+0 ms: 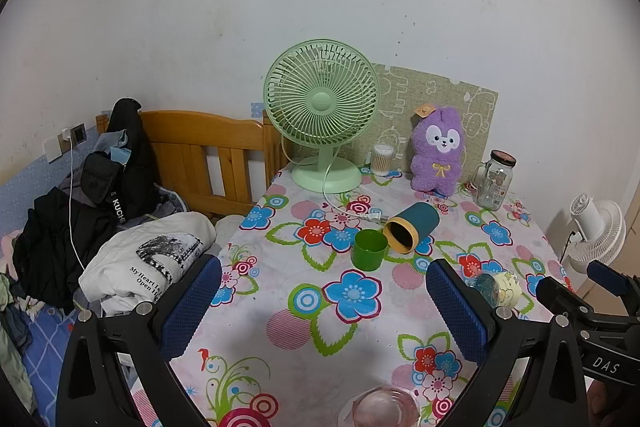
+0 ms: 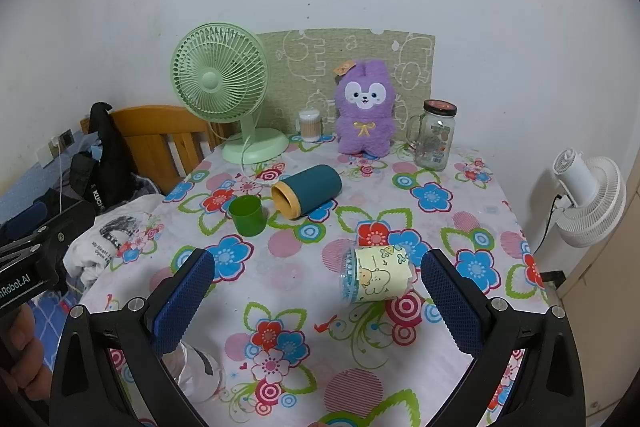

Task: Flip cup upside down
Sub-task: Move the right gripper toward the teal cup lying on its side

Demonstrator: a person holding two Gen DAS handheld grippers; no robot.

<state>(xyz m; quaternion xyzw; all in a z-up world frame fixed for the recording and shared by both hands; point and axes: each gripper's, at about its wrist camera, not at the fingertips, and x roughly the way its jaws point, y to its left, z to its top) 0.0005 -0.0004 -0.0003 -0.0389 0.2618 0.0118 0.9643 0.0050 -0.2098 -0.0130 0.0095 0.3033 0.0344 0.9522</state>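
Two grippers hover above the flowered tabletop [image 2: 304, 283], both with jaws spread wide and nothing between them. The left gripper [image 1: 324, 311] sits in the lower middle of its view; the right gripper [image 2: 318, 301] likewise in its own, a sign, I judge, that no grasp has begun.

Nearest, at the bottom edge of the left view, a pinkish glass [image 1: 384, 407] stands just under the jaws; whether it is mouth up or mouth down I cannot tell. Lower right of centre in the right view, a clear cup with a yellow cartoon label [image 2: 374, 277] lies on its side, inside the span of the right jaws but untouched, so it seems the handiest one to turn over.

Farther on, near the middle of the frame, a green cup [image 2: 247, 215] stands upright with its mouth open upward, and just beside it a teal cup with a yellow rim [image 2: 307, 190] lies on its side, mouth toward the camera. Which cup the task means I cannot tell.

Against the wall, upper centre, stand a green fan [image 2: 219, 75], a purple plush toy [image 2: 365, 109] and a glass jar [image 2: 434, 135], set back and clear of the work.
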